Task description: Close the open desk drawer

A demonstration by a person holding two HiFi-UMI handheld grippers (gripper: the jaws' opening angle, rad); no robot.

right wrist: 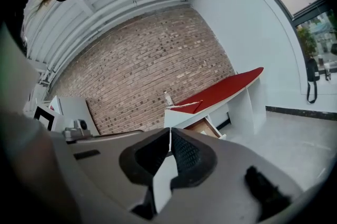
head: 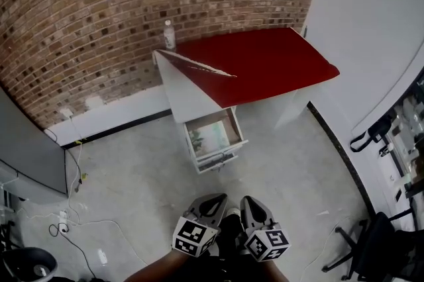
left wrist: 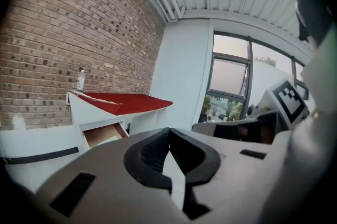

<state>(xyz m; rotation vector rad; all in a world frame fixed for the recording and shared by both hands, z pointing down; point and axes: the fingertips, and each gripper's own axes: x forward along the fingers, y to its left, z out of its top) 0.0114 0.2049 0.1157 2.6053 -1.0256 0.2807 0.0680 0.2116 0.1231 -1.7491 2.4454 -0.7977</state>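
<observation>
**both grippers shut and empty, open drawer well ahead of them**

the brick wall [head: 99, 9] fills the far side of the room, well beyond both grippers and facing them. the grey floor [head: 146, 175] runs from below the grippers up to that wall.

ahead of the grippers, backed against the brick, stands the white desk [head: 192, 98] with its red top [head: 265, 62]. it is well apart from both. in the left gripper view the desk [left wrist: 100, 112] sits ahead and to the left of the jaws. in the right gripper view the desk [right wrist: 231, 104] sits ahead and a little to the right.

the desk drawer [head: 213, 138] is pulled out under the near left end of the red top, its front turned toward us. something pale lies inside, but we cannot tell what. each gripper view shows the drawer past its jaws, for the left [left wrist: 102, 133] and the right [right wrist: 205, 127], with nothing touching it.

we hold the left gripper [head: 215, 198] and the right gripper [head: 250, 200] side by side, close together, both pointing toward the drawer. the left gripper's [left wrist: 168, 131] jaws meet at the tips with nothing between them. the right gripper's [right wrist: 170, 131] jaws are pressed together the same way, also empty.

smallest, a clear bottle [head: 169, 34] stands upright on the far left corner of the desk, beyond the drawer from where the grippers are.
</observation>
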